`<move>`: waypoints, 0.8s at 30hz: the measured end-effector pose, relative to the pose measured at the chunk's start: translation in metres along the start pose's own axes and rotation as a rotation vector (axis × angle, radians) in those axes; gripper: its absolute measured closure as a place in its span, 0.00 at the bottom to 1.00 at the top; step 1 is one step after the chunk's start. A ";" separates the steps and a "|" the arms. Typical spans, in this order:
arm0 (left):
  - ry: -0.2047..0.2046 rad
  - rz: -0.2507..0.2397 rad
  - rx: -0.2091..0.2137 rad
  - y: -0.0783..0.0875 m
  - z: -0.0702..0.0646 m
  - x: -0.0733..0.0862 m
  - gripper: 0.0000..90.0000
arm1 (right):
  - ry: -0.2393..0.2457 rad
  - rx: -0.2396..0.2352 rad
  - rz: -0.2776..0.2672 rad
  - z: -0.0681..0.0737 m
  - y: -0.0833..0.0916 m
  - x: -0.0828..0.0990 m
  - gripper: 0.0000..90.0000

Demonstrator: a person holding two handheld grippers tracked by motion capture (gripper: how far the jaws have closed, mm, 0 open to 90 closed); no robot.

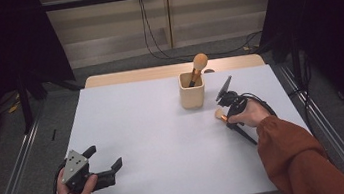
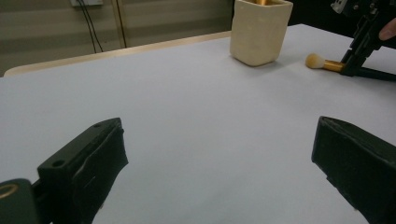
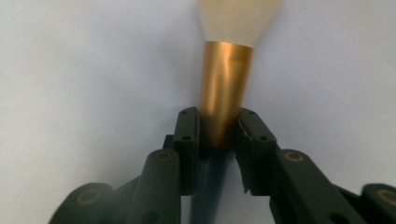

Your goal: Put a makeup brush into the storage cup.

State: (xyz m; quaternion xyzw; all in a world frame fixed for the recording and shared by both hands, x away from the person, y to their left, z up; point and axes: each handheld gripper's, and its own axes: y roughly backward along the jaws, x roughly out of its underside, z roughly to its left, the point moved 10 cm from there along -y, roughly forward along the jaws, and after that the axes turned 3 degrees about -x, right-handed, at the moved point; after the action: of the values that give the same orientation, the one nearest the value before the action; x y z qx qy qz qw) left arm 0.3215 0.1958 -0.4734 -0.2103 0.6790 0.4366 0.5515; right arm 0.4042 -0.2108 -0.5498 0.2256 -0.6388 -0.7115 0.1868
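right gripper [image 1: 226, 116] low on the white table [image 1: 156, 144], right of centre, jaws clamped on a makeup brush [image 1: 221, 115] that lies flat on the surface. seen along the right gripper's own jaws, both pads press the gold ferrule [image 3: 224, 98] from either side, near where it meets the dark handle; pale bristle head [image 3: 238, 21] points away past the jaw tips, blurred. from the left gripper view the same brush [image 2: 322, 63] lies on the table with its cream tuft toward the cup and its gold collar running into the right gripper [image 2: 351, 65]. handle's far end hidden by the hand. brush sits just in front and to the right of a cream square cup [image 1: 193, 94], near it but not touching. second brush [image 1: 198, 68] stands tilted inside the cup, round tan head up above the rim. left gripper [image 1: 104, 161] held near the table's near left corner, well apart from the cup, jaws spread wide with bare table between them, nothing held. person's right sleeve [image 1: 294, 156] rust-coloured, coming in from lower right.
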 end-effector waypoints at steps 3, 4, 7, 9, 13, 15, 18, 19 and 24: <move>0.000 0.000 0.000 0.000 0.000 0.000 0.03 | 0.004 0.003 0.001 0.000 0.000 0.000 0.83; 0.000 0.000 0.000 0.000 0.000 0.000 0.03 | 0.006 0.002 -0.001 0.001 0.000 0.000 0.83; 0.008 -0.001 0.001 -0.001 0.000 0.000 0.03 | 0.018 0.004 -0.004 0.000 0.000 0.000 0.83; 0.010 -0.002 0.002 -0.001 0.000 0.000 0.03 | 0.027 0.002 -0.007 0.001 0.001 0.000 0.83; 0.010 -0.003 0.002 -0.001 0.000 0.000 0.03 | 0.030 -0.013 -0.017 0.000 0.001 0.001 0.83; 0.011 -0.004 0.001 -0.001 0.000 0.000 0.03 | 0.028 -0.018 -0.021 0.000 0.002 0.001 0.83; 0.012 -0.004 0.002 -0.001 0.000 0.000 0.03 | 0.032 -0.022 -0.034 0.001 0.003 0.002 0.83; 0.011 -0.003 0.001 -0.001 0.000 0.000 0.03 | 0.029 -0.021 -0.041 0.001 0.004 0.002 0.83; 0.019 -0.005 0.002 -0.001 0.000 0.000 0.03 | 0.025 -0.027 -0.079 0.001 0.014 0.001 0.83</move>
State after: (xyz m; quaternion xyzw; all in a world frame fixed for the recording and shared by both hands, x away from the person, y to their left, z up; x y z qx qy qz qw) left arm 0.3225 0.1950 -0.4734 -0.2156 0.6842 0.4323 0.5464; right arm 0.4023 -0.2124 -0.5362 0.2568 -0.6173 -0.7240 0.1697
